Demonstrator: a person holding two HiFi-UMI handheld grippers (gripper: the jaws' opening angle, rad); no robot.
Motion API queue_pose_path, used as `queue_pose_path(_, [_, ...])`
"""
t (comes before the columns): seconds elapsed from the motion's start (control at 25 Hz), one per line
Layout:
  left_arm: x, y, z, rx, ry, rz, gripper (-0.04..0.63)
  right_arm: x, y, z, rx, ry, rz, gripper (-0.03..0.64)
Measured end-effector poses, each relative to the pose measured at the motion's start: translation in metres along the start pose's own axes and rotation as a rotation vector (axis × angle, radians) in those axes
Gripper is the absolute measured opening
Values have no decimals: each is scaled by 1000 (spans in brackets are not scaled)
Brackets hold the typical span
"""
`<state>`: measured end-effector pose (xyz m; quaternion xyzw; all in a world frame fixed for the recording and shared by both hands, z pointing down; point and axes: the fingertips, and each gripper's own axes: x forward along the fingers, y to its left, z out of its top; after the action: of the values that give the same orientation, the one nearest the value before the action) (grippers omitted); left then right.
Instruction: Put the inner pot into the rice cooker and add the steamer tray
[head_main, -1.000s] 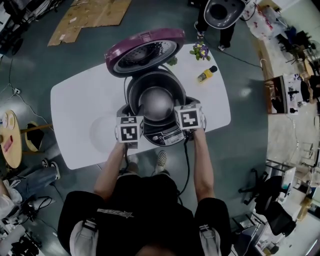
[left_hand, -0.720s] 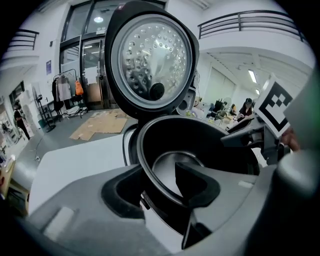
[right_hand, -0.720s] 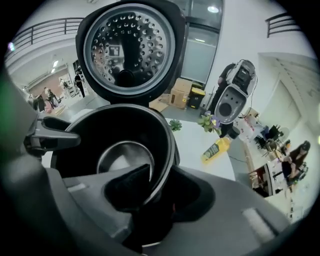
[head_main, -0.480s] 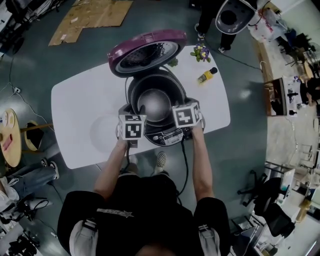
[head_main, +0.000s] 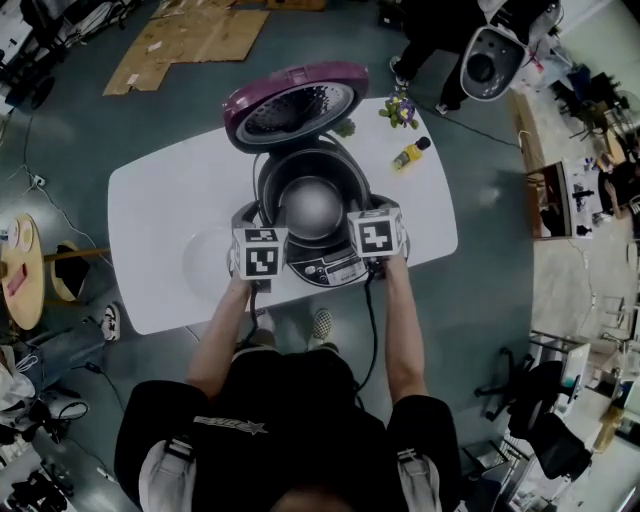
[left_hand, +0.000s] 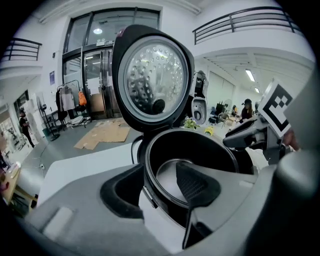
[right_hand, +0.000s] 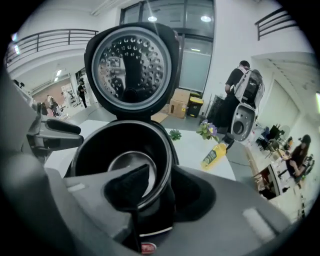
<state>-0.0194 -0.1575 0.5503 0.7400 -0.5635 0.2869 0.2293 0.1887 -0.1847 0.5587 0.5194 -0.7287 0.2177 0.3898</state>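
The rice cooker (head_main: 312, 205) stands on the white table (head_main: 150, 200) with its purple lid (head_main: 292, 100) swung up. The inner pot (left_hand: 167, 175) sits inside it, its silver bottom showing. My left gripper (left_hand: 157, 192) straddles the pot's near-left rim (left_hand: 148, 190) and its jaws are opening, with a gap between rim and inner pad. My right gripper (right_hand: 162, 192) straddles the near-right rim (right_hand: 167, 172) the same way, pads apart from it. In the head view both cubes, the left gripper's (head_main: 258, 252) and the right gripper's (head_main: 377, 235), hover at the cooker's front. A pale round steamer tray (head_main: 205, 262) lies left of the cooker.
A yellow bottle (head_main: 411, 152) and a small flower plant (head_main: 398, 108) stand at the table's far right. The cooker's cord (head_main: 372, 330) hangs over the near edge. Cardboard (head_main: 185, 40) lies on the floor behind. A person carrying a white device (head_main: 488, 62) passes at the back.
Both grippers have stayed at the cooker's front rim. The person with the white device at the back has walked to the right.
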Motion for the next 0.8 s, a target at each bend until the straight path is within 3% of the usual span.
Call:
queue_pose_path(0.56, [-101,-15,44,18,-216,65,196,-121,11,38,52,-338,61,143])
queue_pose_path(0.8, [-155,-34,53,34,-340,99,166,-186,20,41,45,-562,116,132])
